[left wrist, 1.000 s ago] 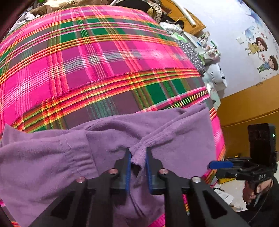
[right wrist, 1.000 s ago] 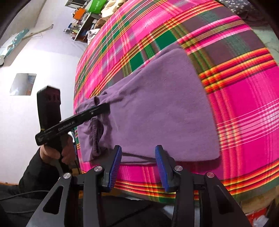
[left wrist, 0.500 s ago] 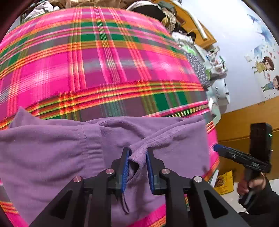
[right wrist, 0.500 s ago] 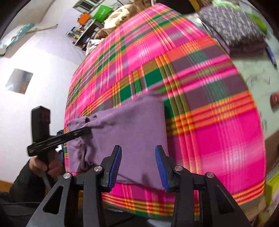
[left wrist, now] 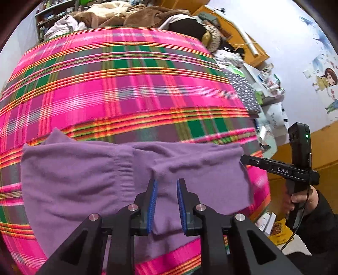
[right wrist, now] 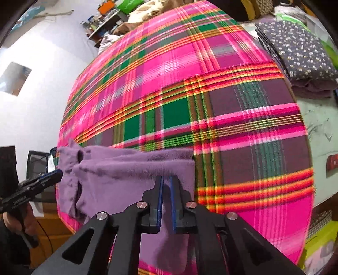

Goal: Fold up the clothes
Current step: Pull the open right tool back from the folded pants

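A purple fleece garment [left wrist: 80, 179] lies folded along the near edge of a pink plaid blanket [left wrist: 126, 88]. My left gripper [left wrist: 166, 184] is open, its blue pads just apart, with a fold of the garment lying loose between them. My right gripper [right wrist: 166, 179] is shut on the garment's near edge [right wrist: 131, 169] at its right end. The right gripper also shows in the left wrist view [left wrist: 274, 168], at the garment's right corner. The left gripper shows in the right wrist view [right wrist: 50, 176], at the garment's left end.
A folded dark floral cloth [right wrist: 300, 50] lies on the surface to the right of the blanket. Piled clothes and bedding [left wrist: 118, 14] sit beyond the blanket's far edge. Wooden furniture [left wrist: 325, 148] and a white wall stand to the right.
My left gripper has opened and let go of the fold it pinched. My right gripper has moved in to the garment's right edge and shut on it.
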